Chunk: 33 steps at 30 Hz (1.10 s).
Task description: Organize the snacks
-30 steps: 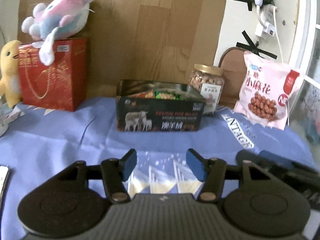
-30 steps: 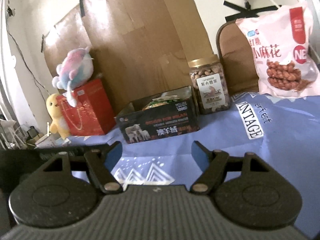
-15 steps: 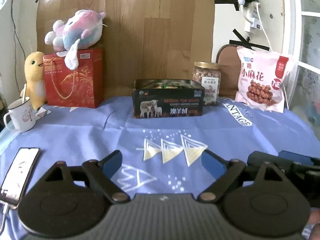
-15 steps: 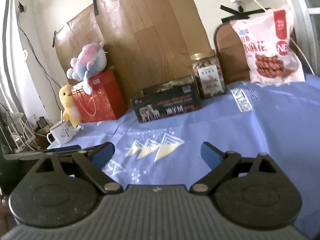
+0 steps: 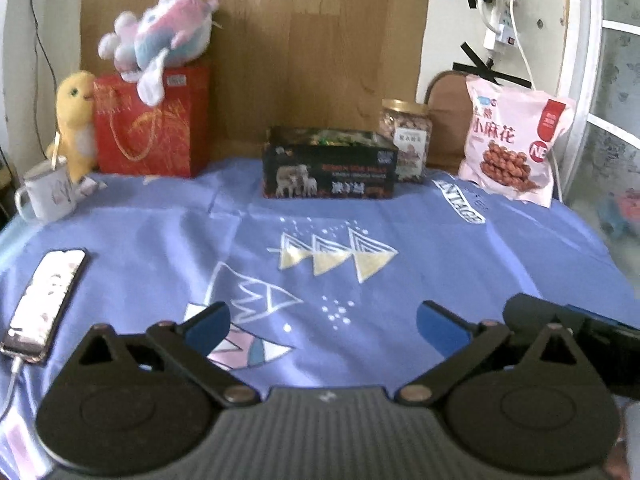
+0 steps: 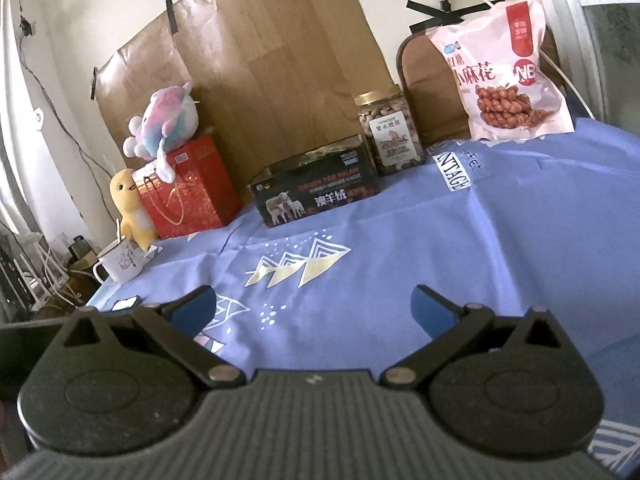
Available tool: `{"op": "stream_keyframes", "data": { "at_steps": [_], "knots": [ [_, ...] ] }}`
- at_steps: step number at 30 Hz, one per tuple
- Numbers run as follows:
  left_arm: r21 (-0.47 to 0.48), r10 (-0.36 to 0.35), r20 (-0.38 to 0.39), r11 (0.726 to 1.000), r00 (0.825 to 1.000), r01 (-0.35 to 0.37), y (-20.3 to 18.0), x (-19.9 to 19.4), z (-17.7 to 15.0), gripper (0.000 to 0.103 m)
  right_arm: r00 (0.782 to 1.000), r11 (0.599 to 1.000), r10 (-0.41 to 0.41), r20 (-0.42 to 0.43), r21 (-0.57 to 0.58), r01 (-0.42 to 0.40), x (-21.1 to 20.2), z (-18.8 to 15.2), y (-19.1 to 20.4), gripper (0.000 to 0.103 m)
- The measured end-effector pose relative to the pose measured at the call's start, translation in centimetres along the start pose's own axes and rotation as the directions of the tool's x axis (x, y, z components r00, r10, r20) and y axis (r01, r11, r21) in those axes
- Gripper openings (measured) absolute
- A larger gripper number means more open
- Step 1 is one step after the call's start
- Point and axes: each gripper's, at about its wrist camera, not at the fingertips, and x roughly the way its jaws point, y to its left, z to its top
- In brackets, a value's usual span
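A black open-topped box with snack packets inside stands at the back of the blue tablecloth. Right of it is a clear jar of nuts with a gold lid. Further right, a pink bag of fried twists leans upright. My left gripper hovers over the near part of the cloth, far from the box, its jaws opening wide with nothing between them. My right gripper is likewise back from the snacks, its jaws opening and empty.
A red gift bag with a pink-blue plush on top stands back left, beside a yellow plush and a white mug. A phone on a cable lies at the near left. A wooden board backs the table.
Both grippers have pulled back from the box, so it now looks smaller and farther. Both pairs of jaws have spread wider. The phone and mug have come into the left view.
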Motion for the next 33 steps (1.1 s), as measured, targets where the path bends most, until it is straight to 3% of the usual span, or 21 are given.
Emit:
{"op": "stream_keyframes", "data": {
  "at_steps": [14, 23, 33],
  "knots": [
    [0.060, 0.163, 0.083, 0.984, 0.983, -0.168, -0.6, -0.2, -0.5, 0.103, 1.000, 1.000, -0.002, -0.018, 0.008, 0.002, 0.0, -0.6, -0.1, 0.103],
    [0.104, 0.237, 0.129, 0.962, 0.963, -0.251, -0.8, -0.2, -0.6, 0.103, 1.000, 1.000, -0.016, -0.007, 0.008, 0.016, -0.1, -0.8, -0.2, 0.103],
    [0.149, 0.311, 0.205, 0.927, 0.928, -0.344, -1.2, -0.6, -0.8, 0.103, 1.000, 1.000, -0.015, -0.011, 0.015, 0.016, -0.1, -0.9, -0.3, 0.103]
  ]
}}
